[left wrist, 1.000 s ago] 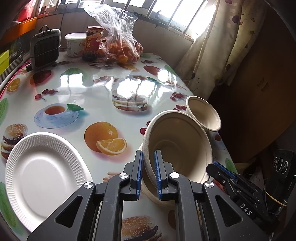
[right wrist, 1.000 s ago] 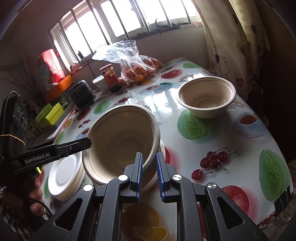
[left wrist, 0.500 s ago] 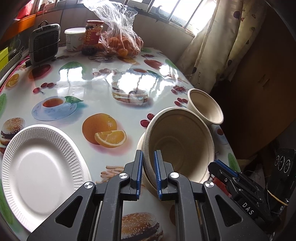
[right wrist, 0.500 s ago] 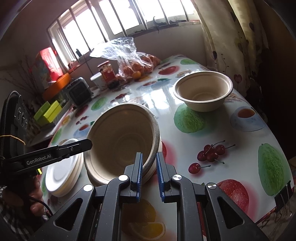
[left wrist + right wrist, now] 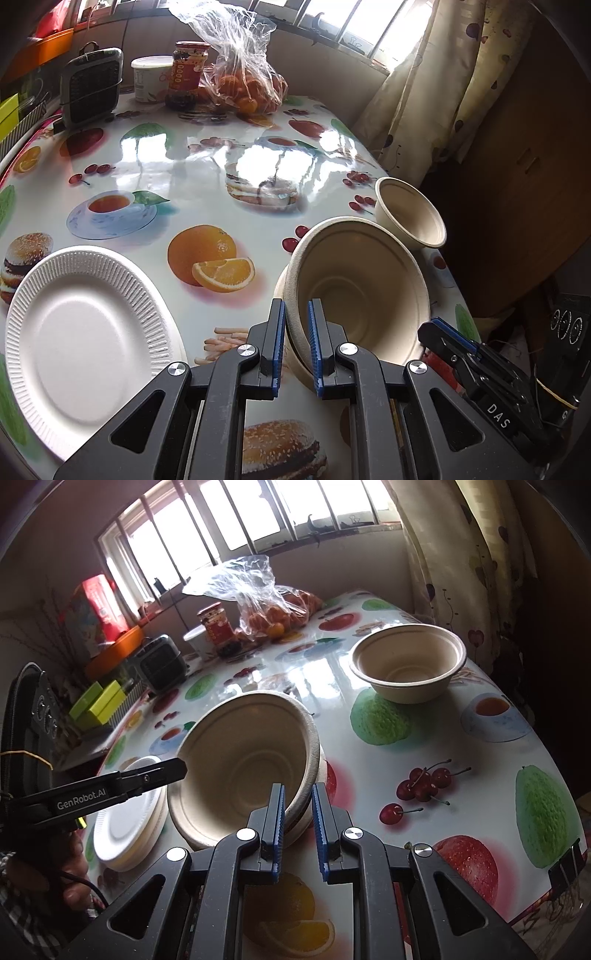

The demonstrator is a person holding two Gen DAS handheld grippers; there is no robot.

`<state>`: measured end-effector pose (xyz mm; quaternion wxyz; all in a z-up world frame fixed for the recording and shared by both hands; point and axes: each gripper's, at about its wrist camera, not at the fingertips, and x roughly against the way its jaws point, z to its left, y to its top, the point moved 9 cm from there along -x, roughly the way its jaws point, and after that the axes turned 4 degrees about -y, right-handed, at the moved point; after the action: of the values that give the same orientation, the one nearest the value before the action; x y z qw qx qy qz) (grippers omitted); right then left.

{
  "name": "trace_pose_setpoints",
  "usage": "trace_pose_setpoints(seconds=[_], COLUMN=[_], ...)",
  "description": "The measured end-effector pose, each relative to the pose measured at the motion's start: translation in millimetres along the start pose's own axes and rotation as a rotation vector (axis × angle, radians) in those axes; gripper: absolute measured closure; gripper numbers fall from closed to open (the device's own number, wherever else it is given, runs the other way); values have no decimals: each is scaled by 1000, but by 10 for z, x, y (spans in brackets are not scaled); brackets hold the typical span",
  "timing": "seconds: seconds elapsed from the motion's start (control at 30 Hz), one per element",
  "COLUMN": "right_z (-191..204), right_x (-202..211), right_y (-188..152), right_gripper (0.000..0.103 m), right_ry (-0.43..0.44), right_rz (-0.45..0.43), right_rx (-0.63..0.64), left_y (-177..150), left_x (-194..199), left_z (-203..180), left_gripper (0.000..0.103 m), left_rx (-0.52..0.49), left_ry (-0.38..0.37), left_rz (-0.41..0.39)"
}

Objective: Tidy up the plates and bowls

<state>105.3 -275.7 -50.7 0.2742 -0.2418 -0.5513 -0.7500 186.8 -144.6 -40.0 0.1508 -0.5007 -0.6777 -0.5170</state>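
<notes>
A beige paper bowl [image 5: 354, 295] [image 5: 243, 760] is tilted over a second bowl [image 5: 323, 771] nested under it on the fruit-print table [image 5: 177, 162]. My left gripper [image 5: 295, 309] is shut on the near rim of the tilted bowl. My right gripper [image 5: 298, 792] is shut on the opposite rim; its blue-padded tip [image 5: 437, 329] shows past the bowl in the left wrist view. A third beige bowl [image 5: 410, 216] [image 5: 406, 664] stands alone, upright, farther along the table's edge. A stack of white ribbed paper plates [image 5: 85, 325] [image 5: 125, 823] lies beside the nested bowls.
At the far end by the window stand a bag of oranges [image 5: 243, 81], a red-lidded jar [image 5: 188, 70], a white tub [image 5: 149, 79] and a small black appliance [image 5: 90, 86]. A curtain [image 5: 424, 92] hangs past the table's right edge. A hand [image 5: 77, 882] holds the left gripper.
</notes>
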Motion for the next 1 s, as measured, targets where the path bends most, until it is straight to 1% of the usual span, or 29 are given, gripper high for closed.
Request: trace_pose_setpoints(seconds=[0.37,1.0], right_z=[18,-11], right_x=[58,-49], right_y=[26,-7], right_gripper=[88,86], right_ry=[5,6], right_rz=[0,23], right_rx=[-11,-14], left_y=[-44,-73], left_x=[14,-88], left_z=[-6,36], left_gripper=[90,90], left_rx=[1,13], left_ry=[4,17], left_rz=[8,30])
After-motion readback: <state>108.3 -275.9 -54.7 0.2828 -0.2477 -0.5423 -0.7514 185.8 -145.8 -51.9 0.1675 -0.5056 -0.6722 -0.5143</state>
